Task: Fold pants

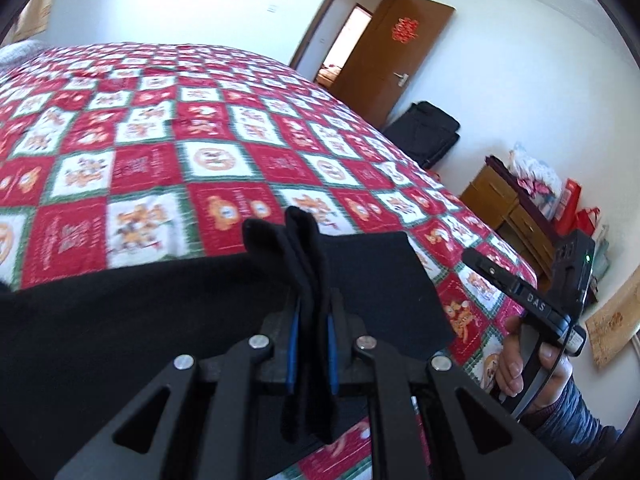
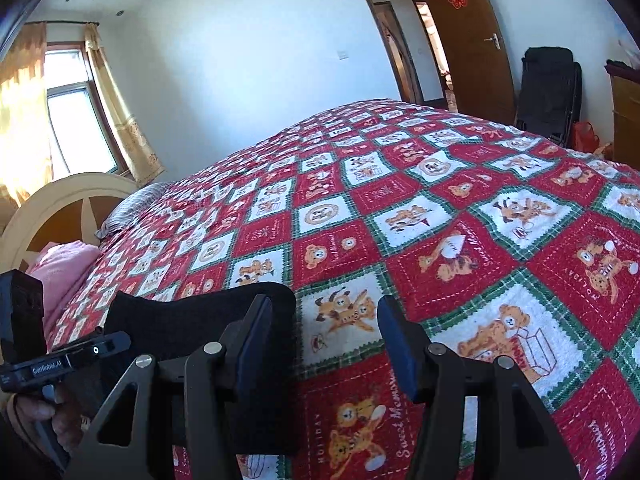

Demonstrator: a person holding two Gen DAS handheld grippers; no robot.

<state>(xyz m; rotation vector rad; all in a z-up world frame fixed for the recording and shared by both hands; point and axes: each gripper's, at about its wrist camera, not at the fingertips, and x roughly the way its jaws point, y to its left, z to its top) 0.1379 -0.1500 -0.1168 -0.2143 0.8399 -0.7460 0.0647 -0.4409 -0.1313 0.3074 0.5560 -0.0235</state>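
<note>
The black pants (image 1: pixel 120 312) lie across the near edge of the bed, folded into a flat band. My left gripper (image 1: pixel 310 280) is shut on a fold of the pants, which sticks up between its blue-padded fingers (image 1: pixel 291 344). In the right wrist view the pants (image 2: pixel 180 320) show as a dark block at lower left. My right gripper (image 2: pixel 320 320) is open and empty above the quilt, its left finger beside the right end of the pants. The right gripper's body (image 1: pixel 532 300) and the hand holding it show at the right of the left wrist view.
The bed carries a red, white and green teddy-bear quilt (image 2: pixel 400 208). A pink pillow (image 2: pixel 64 264) and headboard (image 2: pixel 60 208) are at far left. A wooden dresser (image 1: pixel 504 208), black bag (image 1: pixel 428 132) and open door (image 1: pixel 392 60) stand beyond the bed.
</note>
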